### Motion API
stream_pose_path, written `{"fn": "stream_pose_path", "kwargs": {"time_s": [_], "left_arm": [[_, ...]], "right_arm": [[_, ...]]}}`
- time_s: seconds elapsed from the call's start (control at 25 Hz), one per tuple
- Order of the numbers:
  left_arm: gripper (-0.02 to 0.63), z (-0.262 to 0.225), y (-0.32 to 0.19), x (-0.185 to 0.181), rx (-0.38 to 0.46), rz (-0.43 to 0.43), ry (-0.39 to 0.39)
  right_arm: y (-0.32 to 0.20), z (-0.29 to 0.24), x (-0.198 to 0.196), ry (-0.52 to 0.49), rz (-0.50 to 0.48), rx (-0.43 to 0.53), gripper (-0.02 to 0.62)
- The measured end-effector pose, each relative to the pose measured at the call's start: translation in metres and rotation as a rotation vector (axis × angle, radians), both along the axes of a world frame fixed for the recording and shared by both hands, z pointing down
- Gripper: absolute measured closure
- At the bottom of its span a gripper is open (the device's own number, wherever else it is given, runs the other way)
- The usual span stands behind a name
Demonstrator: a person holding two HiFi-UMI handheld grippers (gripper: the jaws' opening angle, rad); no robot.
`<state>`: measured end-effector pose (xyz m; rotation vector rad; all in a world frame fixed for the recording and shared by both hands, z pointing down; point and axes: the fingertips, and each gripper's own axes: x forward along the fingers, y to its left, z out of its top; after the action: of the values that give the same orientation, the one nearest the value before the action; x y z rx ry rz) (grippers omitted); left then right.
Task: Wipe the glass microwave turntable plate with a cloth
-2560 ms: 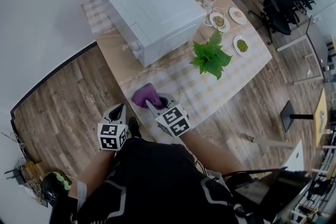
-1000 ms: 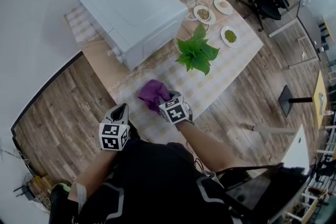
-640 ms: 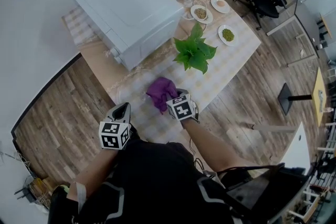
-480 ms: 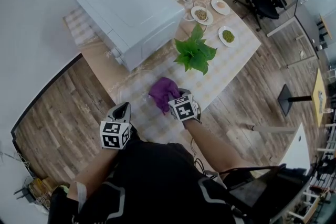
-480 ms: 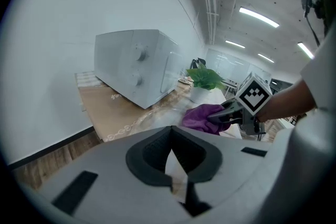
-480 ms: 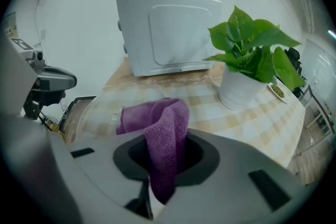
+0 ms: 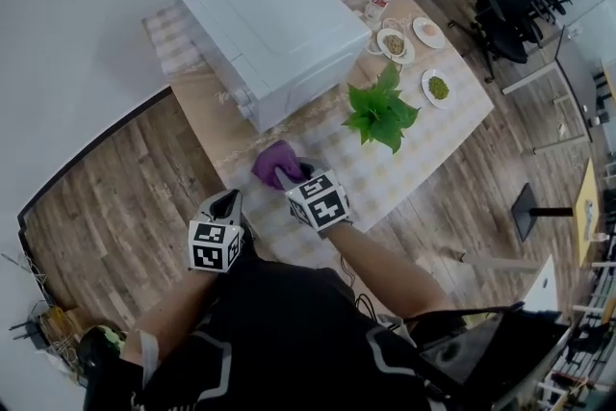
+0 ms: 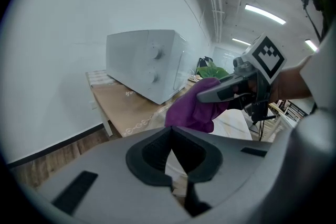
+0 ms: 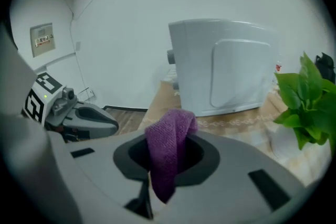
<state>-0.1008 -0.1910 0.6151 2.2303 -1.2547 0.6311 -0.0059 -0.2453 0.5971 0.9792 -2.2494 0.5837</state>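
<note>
Wooden flooring surrounds the bench (image 7: 433,159), where a white microwave (image 7: 269,24) stands near a leafy plant (image 7: 383,111). The right tongs (image 7: 292,174) pinch the purple cloth (image 7: 274,163) over the bench's near end, in front of the microwave. The left tongs (image 7: 229,203) are closed on nothing beside them, and the glass plate is too faint to make out.

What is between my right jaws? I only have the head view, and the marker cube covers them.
Observer: The right gripper view shows the right gripper shut on the purple cloth, which humps above the jaws with a tail hanging down.
Operator: And the left?
Observer: The left gripper has its jaws together with nothing between them.
Operator: Is the microwave door open?
Observer: No. Seen from the front, the microwave has its door shut.
</note>
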Motion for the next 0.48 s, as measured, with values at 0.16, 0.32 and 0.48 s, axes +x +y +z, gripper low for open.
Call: {"fn": "stream_pose_path", "kwargs": {"time_s": [0.16,0.32,0.48], "left_arm": [[0.598,0.015,-0.001,-0.004,-0.015,0.01,-0.035],[0.598,0.032,0.003,-0.003,-0.049,0.023,-0.06],[0.598,0.038,0.003,0.0,-0.059,0.046,-0.073]], "right_arm": [[-0.003,0.013,-0.039,-0.016,-0.094,-0.005,0.522],[-0.007,0.034,-0.058,-0.003,-0.135,-0.029,0.522],[-0.017,0.052,-0.064,0.004,-0.122,-0.048,0.522]]}}
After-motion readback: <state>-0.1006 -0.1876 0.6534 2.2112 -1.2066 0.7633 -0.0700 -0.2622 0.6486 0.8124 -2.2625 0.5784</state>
